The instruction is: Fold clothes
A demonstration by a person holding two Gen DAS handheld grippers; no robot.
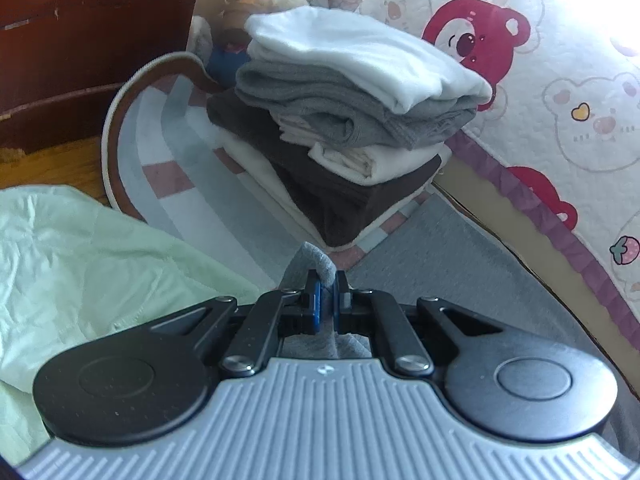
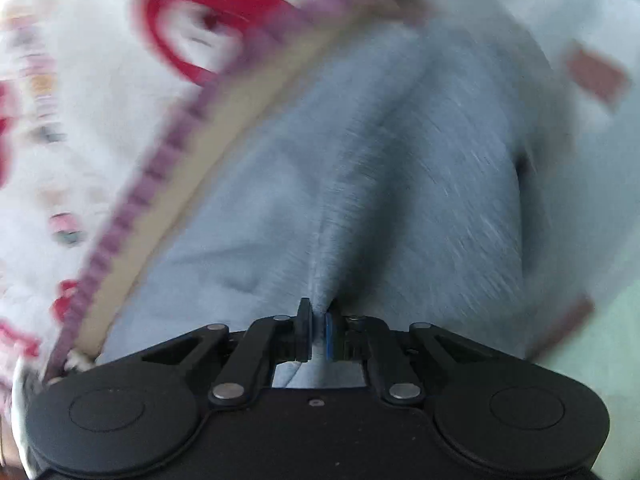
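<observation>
Stack of folded clothes [image 1: 344, 120] sits at upper centre of the left view, on the striped rug [image 1: 168, 152]: several garments look done. Grey garment [image 2: 360, 184] is in hand, unfolded by my reading; it fills the centre of the right view. Left tongs [image 1: 329, 300] are clamped on a bunched grey fold; right tongs [image 2: 318, 330] pinch a grey ridge. Green cloth [image 1: 80, 264] at lower left appears still to be folded. Bed edge [image 1: 532, 200] hems the right side; open rug lies left of the stack.
</observation>
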